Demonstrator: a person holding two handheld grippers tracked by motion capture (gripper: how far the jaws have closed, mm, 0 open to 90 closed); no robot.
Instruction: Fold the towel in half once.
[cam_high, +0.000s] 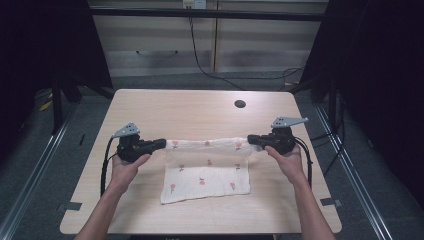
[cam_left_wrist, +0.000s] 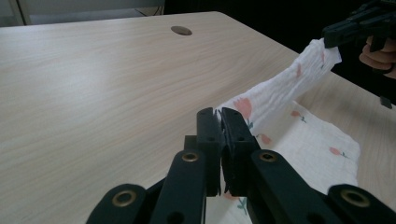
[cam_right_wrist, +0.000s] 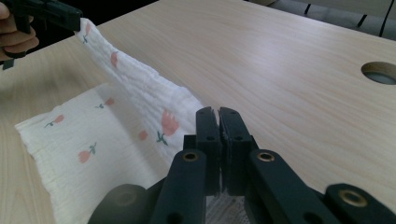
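Where the cloth (cam_high: 206, 167) lifts, each hand-held gripper (cam_high: 162, 143) (cam_high: 251, 139) clamped on a corner.

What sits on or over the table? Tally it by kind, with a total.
White flower-printed cloth: 1
Black two-jaw tongs: 2, left and right, each shut on a far corner of the cloth
Round hole in the light wooden table: 1
Total: 4

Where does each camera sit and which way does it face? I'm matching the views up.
High view: above the person's side, looking forward and down at the table; both forearms, left gripper and right gripper.
Left gripper view: on the left gripper, facing the right gripper.
Right gripper view: on the right gripper, facing the left gripper.
All share the cloth, stretched between them.
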